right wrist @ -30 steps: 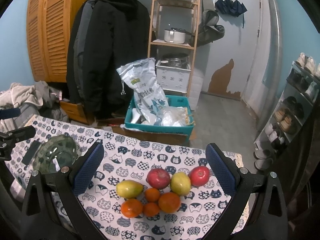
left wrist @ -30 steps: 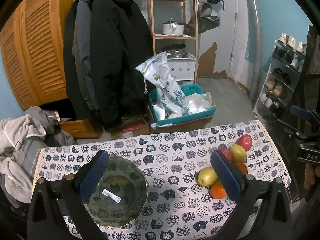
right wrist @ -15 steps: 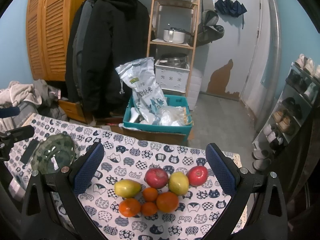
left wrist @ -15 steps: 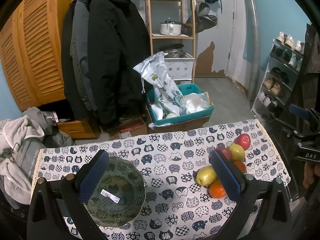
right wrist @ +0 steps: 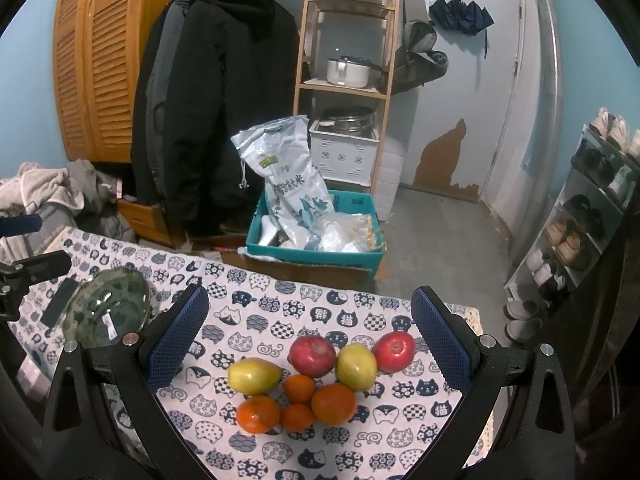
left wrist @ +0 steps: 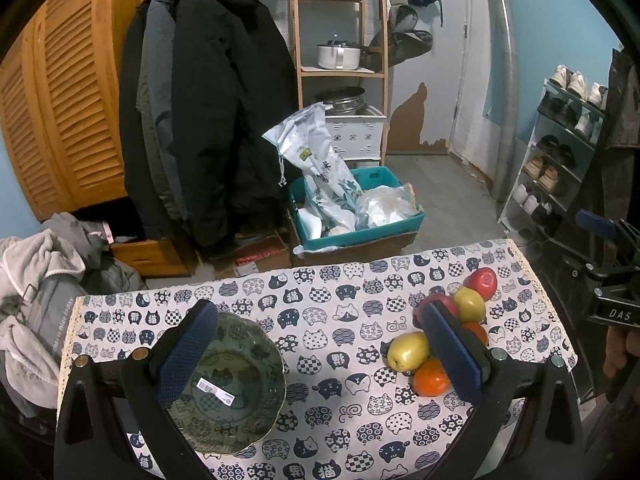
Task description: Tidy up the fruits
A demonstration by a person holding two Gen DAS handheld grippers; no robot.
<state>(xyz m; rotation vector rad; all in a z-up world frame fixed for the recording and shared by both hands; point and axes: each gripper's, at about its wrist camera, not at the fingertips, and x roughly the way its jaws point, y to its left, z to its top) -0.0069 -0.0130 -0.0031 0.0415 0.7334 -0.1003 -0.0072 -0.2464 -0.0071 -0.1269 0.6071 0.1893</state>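
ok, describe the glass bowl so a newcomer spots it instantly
On the cat-print tablecloth, look to the end away from the fruit pile. The glass bowl sits there alone: greenish, see-through, wavy-rimmed, empty, a white barcode sticker inside.

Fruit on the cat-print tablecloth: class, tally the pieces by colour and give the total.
Red apples: 2
Yellow-green fruits: 2
Oranges: 4
Total: 8
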